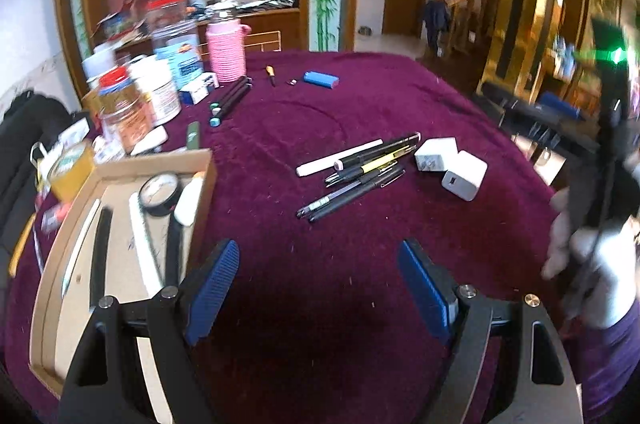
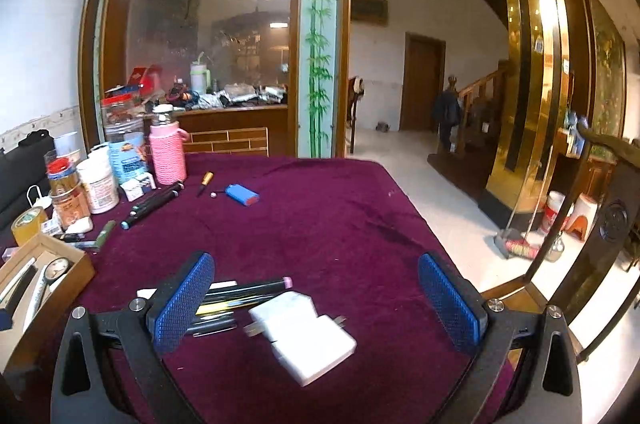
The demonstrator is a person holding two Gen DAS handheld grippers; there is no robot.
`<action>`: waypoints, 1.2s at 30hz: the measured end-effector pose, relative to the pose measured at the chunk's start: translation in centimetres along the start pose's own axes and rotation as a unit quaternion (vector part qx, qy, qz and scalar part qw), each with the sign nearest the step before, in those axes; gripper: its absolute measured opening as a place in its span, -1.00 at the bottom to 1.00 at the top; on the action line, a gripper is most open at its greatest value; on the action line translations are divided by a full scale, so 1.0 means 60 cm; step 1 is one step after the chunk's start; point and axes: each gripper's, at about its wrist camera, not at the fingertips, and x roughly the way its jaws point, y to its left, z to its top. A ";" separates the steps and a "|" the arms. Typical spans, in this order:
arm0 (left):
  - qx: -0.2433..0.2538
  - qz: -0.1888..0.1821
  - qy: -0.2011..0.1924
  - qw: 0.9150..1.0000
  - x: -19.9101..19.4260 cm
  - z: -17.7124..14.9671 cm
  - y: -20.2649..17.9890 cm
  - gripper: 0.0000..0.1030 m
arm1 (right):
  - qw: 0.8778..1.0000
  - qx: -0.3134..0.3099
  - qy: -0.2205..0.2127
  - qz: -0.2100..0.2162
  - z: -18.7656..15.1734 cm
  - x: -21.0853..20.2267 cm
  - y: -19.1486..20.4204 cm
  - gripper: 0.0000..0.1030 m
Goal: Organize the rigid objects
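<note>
Fuzzy maroon cloth (image 1: 340,96), matt cardboard box (image 1: 120,168), smooth white plastic chargers (image 1: 452,164), ribbed blue fingers (image 1: 216,284).

On the cloth-covered table (image 1: 360,96), a cluster of pens (image 1: 356,172) lies ahead of my left gripper (image 1: 320,288), with two chargers (image 1: 452,164) touching each other just to the pens' right. A cardboard box (image 1: 120,168) sits at the left, holding a roll of tape (image 1: 158,194) and several long items. Behind the box stand crowded jars (image 1: 128,104) and a wrapped flask (image 1: 226,52). At the far side lie markers (image 1: 228,100), a small tool (image 1: 271,75) and a battery pack (image 1: 320,79). My right gripper (image 2: 316,304) hangs over the chargers (image 2: 304,336), its jaws apart.
</note>
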 end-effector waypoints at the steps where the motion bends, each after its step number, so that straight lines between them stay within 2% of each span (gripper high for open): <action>1: 0.008 0.003 0.003 1.000 0.015 0.006 -0.007 0.57 | 1.000 0.010 0.002 0.002 0.000 0.008 -0.015 0.99; 4: 0.036 0.014 0.023 0.999 0.072 0.030 -0.023 0.57 | 0.998 0.063 0.016 0.018 -0.018 0.032 -0.062 0.99; 7: 0.057 0.011 0.052 0.997 0.134 0.050 -0.038 0.57 | 0.991 0.112 0.048 0.049 -0.031 0.051 -0.087 0.99; 11: 0.073 0.047 0.069 0.994 0.212 0.065 -0.042 0.57 | 0.989 0.117 0.061 0.069 -0.038 0.056 -0.078 0.99; 13: 0.081 0.044 0.088 0.992 0.236 0.059 -0.045 0.56 | 0.988 0.117 0.068 0.073 -0.041 0.061 -0.073 0.99; 14: 0.084 0.030 0.099 0.991 0.242 0.054 -0.049 0.50 | 0.988 0.116 0.070 0.073 -0.042 0.062 -0.072 0.99; 15: 0.085 0.020 0.089 0.992 0.232 0.047 -0.053 0.37 | 0.988 0.115 0.072 0.073 -0.042 0.063 -0.070 0.99; 16: 0.086 0.004 0.096 0.992 0.227 0.043 -0.056 0.19 | 0.988 0.115 0.071 0.072 -0.043 0.062 -0.069 0.99; 17: 0.082 -0.019 0.103 0.991 0.220 0.040 -0.057 -0.25 | 0.988 0.114 0.071 0.072 -0.042 0.062 -0.069 0.99; 18: 0.073 -0.045 0.117 0.989 0.213 0.036 -0.058 -0.51 | 0.989 0.113 0.071 0.071 -0.042 0.063 -0.068 0.99; 20: 0.058 -0.086 0.131 0.986 0.191 0.026 -0.060 -0.64 | 0.989 0.111 0.072 0.069 -0.043 0.064 -0.067 0.99; 21: 0.053 -0.106 0.133 0.984 0.176 0.018 -0.063 -0.66 | 0.989 0.110 0.072 0.068 -0.044 0.065 -0.066 0.99; 25: 0.070 -0.082 0.102 0.989 0.144 0.013 -0.076 -0.65 | 0.990 0.105 0.075 0.063 -0.045 0.068 -0.062 0.99; 29: 0.057 -0.073 0.108 0.990 0.165 0.024 -0.081 -0.33 | 0.991 0.096 0.074 0.053 -0.047 0.070 -0.059 0.99; 31: 0.066 -0.057 0.108 0.990 0.186 0.024 -0.093 -0.31 | 0.992 0.089 0.073 0.047 -0.048 0.071 -0.056 0.99; 32: 0.073 -0.047 0.109 0.990 0.197 0.022 -0.096 -0.32 | 0.993 0.086 0.073 0.044 -0.047 0.071 -0.055 0.99; 33: 0.073 -0.046 0.097 0.992 0.193 0.019 -0.098 -0.45 | 0.993 0.083 0.074 0.044 -0.048 0.072 -0.054 0.99; 35: 0.077 -0.048 0.102 0.991 0.185 0.011 -0.101 -0.65 | 0.993 0.079 0.073 0.045 -0.049 0.070 -0.052 0.99; 36: 0.077 -0.053 0.107 0.990 0.176 0.005 -0.099 -0.65 | 0.994 0.075 0.073 0.044 -0.049 0.069 -0.050 0.99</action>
